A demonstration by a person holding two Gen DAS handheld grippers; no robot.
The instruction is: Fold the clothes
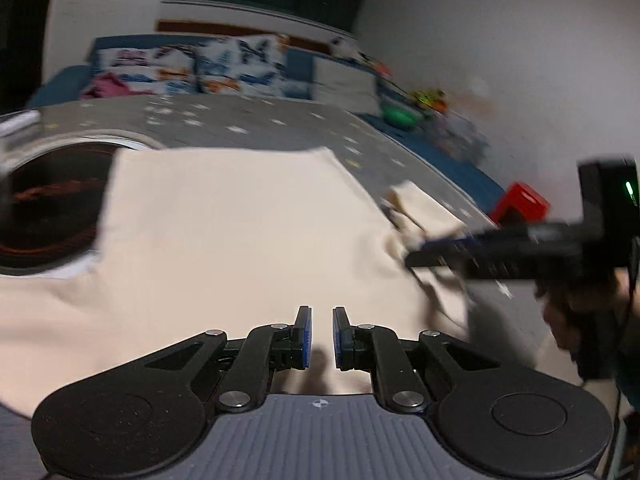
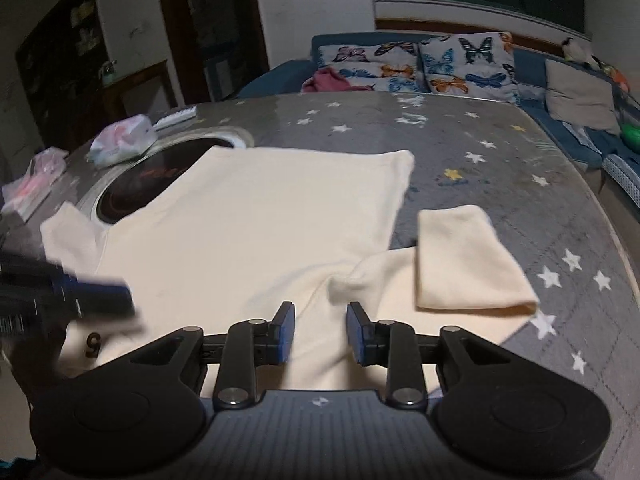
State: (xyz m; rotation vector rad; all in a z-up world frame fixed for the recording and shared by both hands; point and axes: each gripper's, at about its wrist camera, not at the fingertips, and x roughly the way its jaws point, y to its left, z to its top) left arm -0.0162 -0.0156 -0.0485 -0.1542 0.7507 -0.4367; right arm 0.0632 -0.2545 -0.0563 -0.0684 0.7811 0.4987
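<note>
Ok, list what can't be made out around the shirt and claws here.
- Left wrist view: right claw and the sleeve beside it are motion-blurred; contact unclear.
- Right wrist view: left claw is blurred and cut off by the left edge.
- Right wrist view: the cream shirt near edge is hidden behind the claw body; its dark print is partly covered.

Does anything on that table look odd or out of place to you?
Yes. The cream T-shirt lies partly over a round black cooktop set into the star-patterned table, an odd place for cloth. Its right sleeve is doubled back and bunched at the shoulder, while the left sleeve lies flat.
</note>
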